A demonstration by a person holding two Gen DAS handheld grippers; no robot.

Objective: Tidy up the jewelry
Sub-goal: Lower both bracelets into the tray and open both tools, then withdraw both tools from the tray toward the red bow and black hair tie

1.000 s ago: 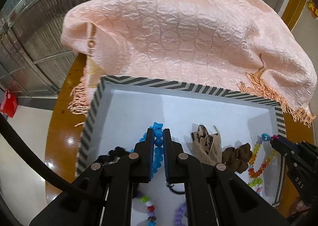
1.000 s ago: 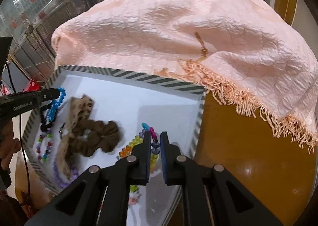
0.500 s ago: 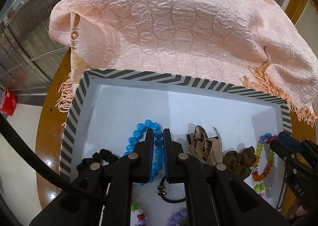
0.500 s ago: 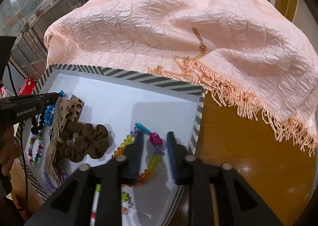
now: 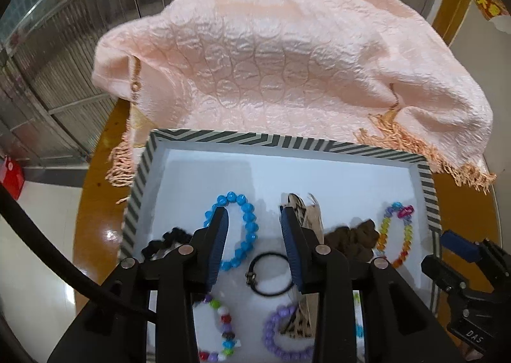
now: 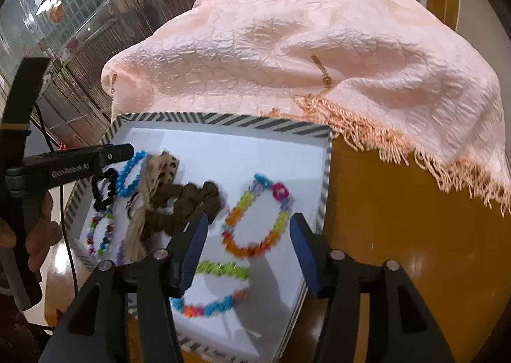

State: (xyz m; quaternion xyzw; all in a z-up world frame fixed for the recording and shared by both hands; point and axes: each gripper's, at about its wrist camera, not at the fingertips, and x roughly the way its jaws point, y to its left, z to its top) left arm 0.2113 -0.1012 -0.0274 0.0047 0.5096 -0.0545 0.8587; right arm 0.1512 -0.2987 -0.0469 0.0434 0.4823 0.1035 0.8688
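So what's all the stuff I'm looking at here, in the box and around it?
tray: one, white inside, striped rim, on the table
blue bead bracelet: one, left part of tray
rainbow bead bracelet: one, right part of tray
brown scrunchie: one, middle
black scrunchie: one, left edge
black hair tie: one, near middle
leopard-print fabric piece: one, tan, beside the brown scrunchie
pink cloth: one, fringed, behind tray
table: one, glossy orange-brown
left gripper: black, jaws opening, nothing between
right gripper: black, jaws opening, nothing gripped

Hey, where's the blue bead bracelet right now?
Left wrist view: the blue bead bracelet lies in the striped tray, left of centre, between black scrunchie and leopard-print scrunchie.
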